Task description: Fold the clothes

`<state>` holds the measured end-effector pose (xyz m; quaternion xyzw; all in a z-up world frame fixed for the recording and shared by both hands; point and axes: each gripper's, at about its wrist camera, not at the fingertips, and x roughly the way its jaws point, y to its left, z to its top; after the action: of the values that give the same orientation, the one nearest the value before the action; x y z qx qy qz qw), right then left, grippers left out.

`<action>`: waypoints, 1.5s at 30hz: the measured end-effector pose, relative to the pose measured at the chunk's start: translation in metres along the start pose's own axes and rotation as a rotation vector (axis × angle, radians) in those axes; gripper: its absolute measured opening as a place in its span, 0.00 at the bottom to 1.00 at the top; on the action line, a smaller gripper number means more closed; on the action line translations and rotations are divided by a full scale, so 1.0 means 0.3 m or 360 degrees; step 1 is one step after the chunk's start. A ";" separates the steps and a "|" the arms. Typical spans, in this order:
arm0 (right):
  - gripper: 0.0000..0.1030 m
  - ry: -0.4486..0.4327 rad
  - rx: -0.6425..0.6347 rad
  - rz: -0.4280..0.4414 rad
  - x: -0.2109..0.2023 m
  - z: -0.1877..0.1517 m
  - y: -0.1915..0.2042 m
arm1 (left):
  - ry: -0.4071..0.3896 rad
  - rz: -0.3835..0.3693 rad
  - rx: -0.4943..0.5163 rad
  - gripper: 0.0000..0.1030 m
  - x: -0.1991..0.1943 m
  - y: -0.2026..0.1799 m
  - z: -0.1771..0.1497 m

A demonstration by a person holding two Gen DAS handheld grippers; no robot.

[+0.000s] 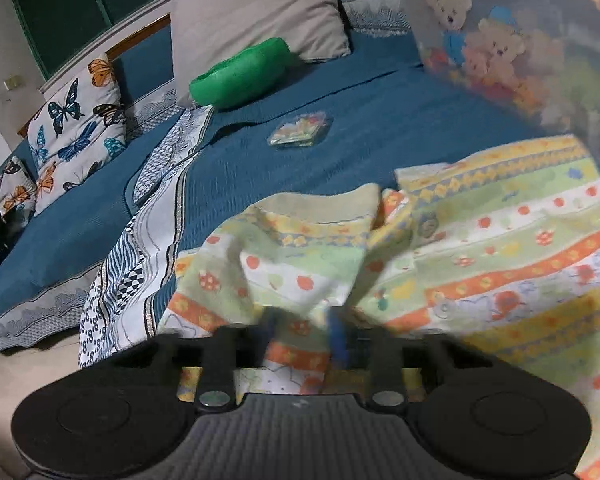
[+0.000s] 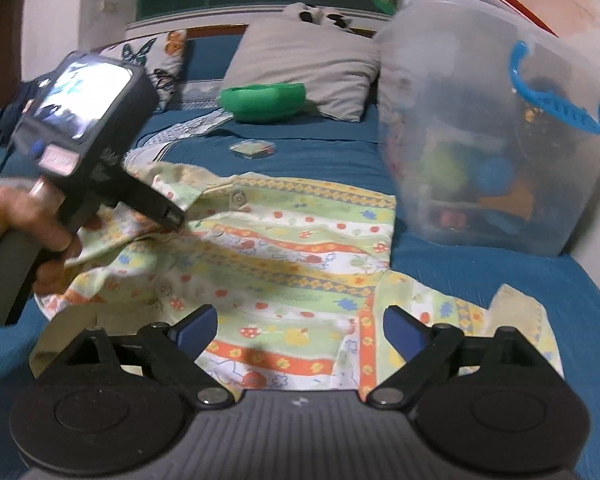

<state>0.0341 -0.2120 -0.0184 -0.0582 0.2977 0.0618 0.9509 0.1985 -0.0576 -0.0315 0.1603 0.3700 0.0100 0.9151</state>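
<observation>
Item: patterned baby shirt (image 2: 300, 248), spread on bed (image 2: 480, 280) ahead of both tools. My left tool (image 1: 304, 332) clenched on sleeve fabric; my right tool (image 2: 300, 328) released, over hem. Advice: carry sleeve inward flat, keep cloth taut.

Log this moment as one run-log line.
task: fold clothes | left tool: shut on patterned shirt, sleeve side | right tool: open, empty, over hem | shirt flat on blue bedspread

Black right gripper (image 2: 300, 330) with blue finger pads (image 2: 198, 326), ribbed grey body
</observation>
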 end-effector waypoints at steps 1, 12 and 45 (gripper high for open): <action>0.90 0.0002 -0.0017 -0.0005 0.004 -0.005 0.006 | -0.0001 -0.0002 -0.0043 0.10 0.004 0.020 0.004; 0.90 0.0015 -0.0064 0.0105 0.006 -0.034 0.037 | -0.0040 0.0174 -0.0661 0.06 -0.120 0.470 -0.122; 0.05 -0.0041 -0.0290 0.0505 -0.171 0.032 0.164 | -0.0458 -0.0141 0.0263 0.70 -0.464 0.142 -0.489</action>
<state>-0.0097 -0.1664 0.0152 -0.0956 0.2840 0.2384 0.9238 0.0020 0.0058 -0.0238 0.2183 0.2415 -0.0836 0.9418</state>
